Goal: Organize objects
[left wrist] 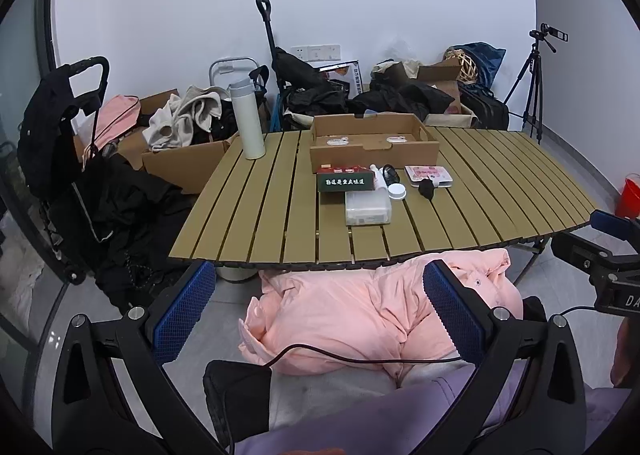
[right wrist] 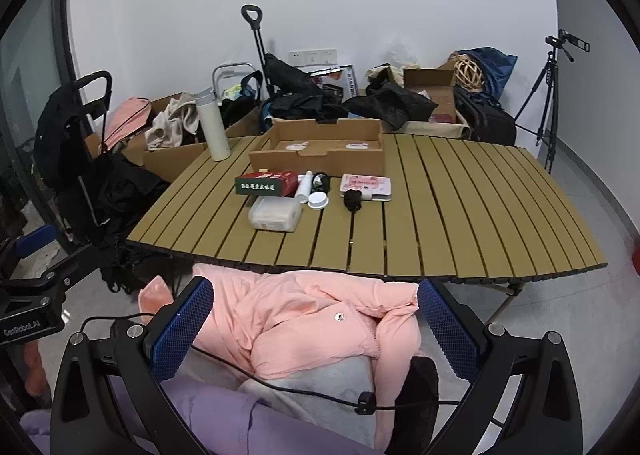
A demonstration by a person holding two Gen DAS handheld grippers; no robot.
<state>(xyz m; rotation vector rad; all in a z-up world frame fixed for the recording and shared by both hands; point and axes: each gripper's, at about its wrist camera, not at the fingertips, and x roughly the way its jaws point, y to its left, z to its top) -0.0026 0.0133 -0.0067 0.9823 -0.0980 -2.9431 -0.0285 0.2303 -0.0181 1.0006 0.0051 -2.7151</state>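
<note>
Left wrist view: the left gripper [left wrist: 320,319] hangs low in front of the slatted table [left wrist: 256,215], its blue-padded fingers [left wrist: 182,315] spread wide with nothing between them. Below it a pink jacket [left wrist: 360,323] lies over the person's lap. On the table, a shallow cardboard tray [left wrist: 374,143] sits toward the far edge. Just in front of it lies a cluster: a green-and-red box [left wrist: 346,179], a clear plastic box [left wrist: 368,207] touching its near side, a white tube [left wrist: 378,177], a small black item [left wrist: 390,174] too small to make out, a round white lid [left wrist: 397,191], a black plug [left wrist: 427,187] and a pink wallet [left wrist: 428,175]. A white flask [left wrist: 248,119] stands upright at the far left corner, well apart from the cluster. The right gripper's body shows at the right edge.

Right wrist view: the right gripper [right wrist: 316,329] is also held low before the table [right wrist: 480,215], fingers [right wrist: 448,329] wide apart and empty, above the jacket [right wrist: 304,319]. The tray [right wrist: 320,153] lies at the far side, with the green-and-red box [right wrist: 266,183], clear box [right wrist: 275,213], tube [right wrist: 304,187], lid [right wrist: 318,199], plug [right wrist: 353,201] and wallet [right wrist: 366,187] near it. The flask [right wrist: 212,125] stands left of the tray. A tripod [right wrist: 546,95] stands by the right wall.
</note>
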